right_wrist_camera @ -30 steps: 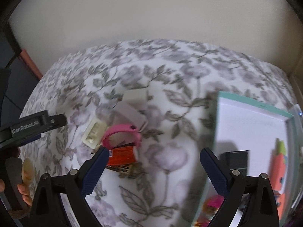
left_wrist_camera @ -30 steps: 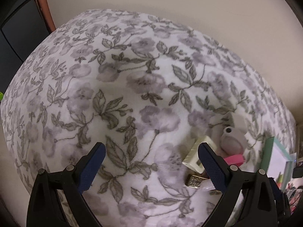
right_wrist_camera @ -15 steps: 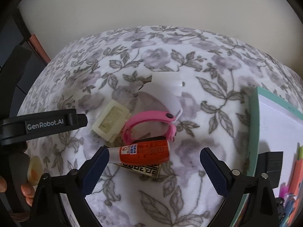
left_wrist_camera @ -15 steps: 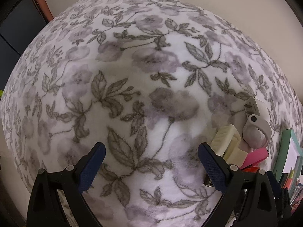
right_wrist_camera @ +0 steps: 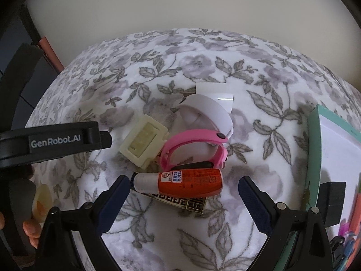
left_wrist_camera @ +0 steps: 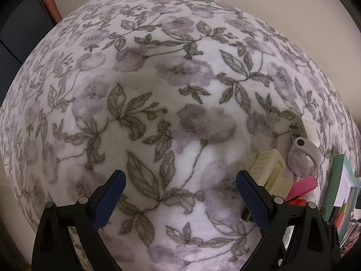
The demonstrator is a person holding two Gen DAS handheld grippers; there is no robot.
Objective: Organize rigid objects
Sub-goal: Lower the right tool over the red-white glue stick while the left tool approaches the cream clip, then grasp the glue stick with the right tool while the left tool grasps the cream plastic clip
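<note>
A small pile lies on the floral cloth: an orange glue tube point(right_wrist_camera: 180, 183) on a gold patterned plate point(right_wrist_camera: 180, 203), a pink wristband point(right_wrist_camera: 194, 144), a white wristband point(right_wrist_camera: 207, 110) and a cream plastic clip point(right_wrist_camera: 144, 144). My right gripper point(right_wrist_camera: 183, 194) is open, its jaws on either side of the glue tube, just in front of it. My left gripper point(left_wrist_camera: 180, 192) is open and empty over bare cloth. The cream clip point(left_wrist_camera: 270, 169), white band point(left_wrist_camera: 302, 153) and pink band point(left_wrist_camera: 302, 187) sit just right of its right finger.
A teal-rimmed tray point(right_wrist_camera: 315, 149) with a white floor and colourful items stands at the right; it also shows in the left wrist view point(left_wrist_camera: 338, 180). The left gripper's body point(right_wrist_camera: 56, 140) reaches in from the left. A wall runs behind the table.
My right gripper has moved left and closer to the pile, so the glue tube now lies between its jaws. My left gripper has lowered toward the cloth. Both stayed open.
</note>
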